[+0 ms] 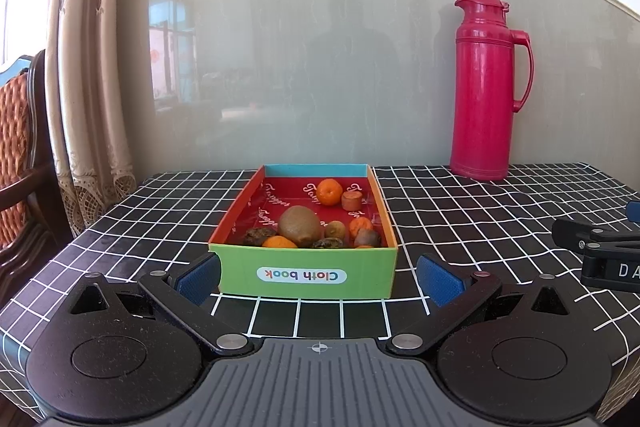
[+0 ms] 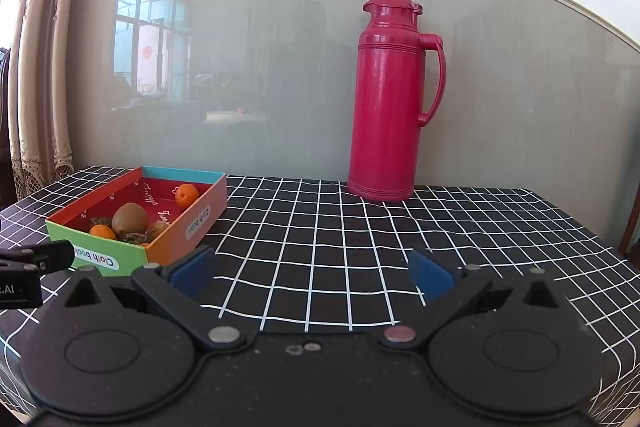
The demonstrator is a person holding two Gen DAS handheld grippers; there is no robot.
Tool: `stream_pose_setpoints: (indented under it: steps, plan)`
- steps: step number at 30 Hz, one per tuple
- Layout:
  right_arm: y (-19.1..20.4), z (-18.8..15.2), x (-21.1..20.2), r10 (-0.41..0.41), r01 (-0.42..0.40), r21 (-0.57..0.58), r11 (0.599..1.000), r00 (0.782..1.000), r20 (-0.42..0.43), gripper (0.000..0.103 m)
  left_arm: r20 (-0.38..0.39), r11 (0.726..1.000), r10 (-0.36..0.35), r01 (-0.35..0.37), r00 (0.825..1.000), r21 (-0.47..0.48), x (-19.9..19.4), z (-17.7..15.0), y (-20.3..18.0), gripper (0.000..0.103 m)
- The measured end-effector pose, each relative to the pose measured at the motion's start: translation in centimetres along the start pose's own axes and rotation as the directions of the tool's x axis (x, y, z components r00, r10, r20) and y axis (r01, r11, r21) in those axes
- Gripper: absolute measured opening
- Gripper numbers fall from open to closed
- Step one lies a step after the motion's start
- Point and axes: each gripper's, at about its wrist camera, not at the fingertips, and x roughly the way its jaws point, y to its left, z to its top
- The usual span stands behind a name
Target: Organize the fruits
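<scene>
All the fruits (image 1: 308, 227) I can see lie inside the colourful cardboard box (image 1: 306, 273) on the checked tablecloth (image 2: 360, 247); none sits outside. My left gripper (image 1: 318, 277) and right gripper (image 2: 312, 273) hang wide open, empty. Sorting looks essentially finished.

A home: curtains (image 1: 92, 67), thermos (image 1: 486, 87), clothed table (image 1: 480, 211).

One box (image 1: 304, 273), one kiwi (image 1: 300, 224), one red thermos (image 1: 486, 87), two claws.
</scene>
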Motion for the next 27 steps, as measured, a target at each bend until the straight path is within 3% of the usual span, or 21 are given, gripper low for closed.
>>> stream_pose_setpoints:
  steps: [27]
  plan:
    - [0.00, 0.02, -0.11, 0.002, -0.002, -0.002, 1.000, 1.000, 0.001, 0.103, 0.001, 1.000, -0.002, 0.002, 1.000, -0.003, -0.19, -0.01, 0.06, 0.103]
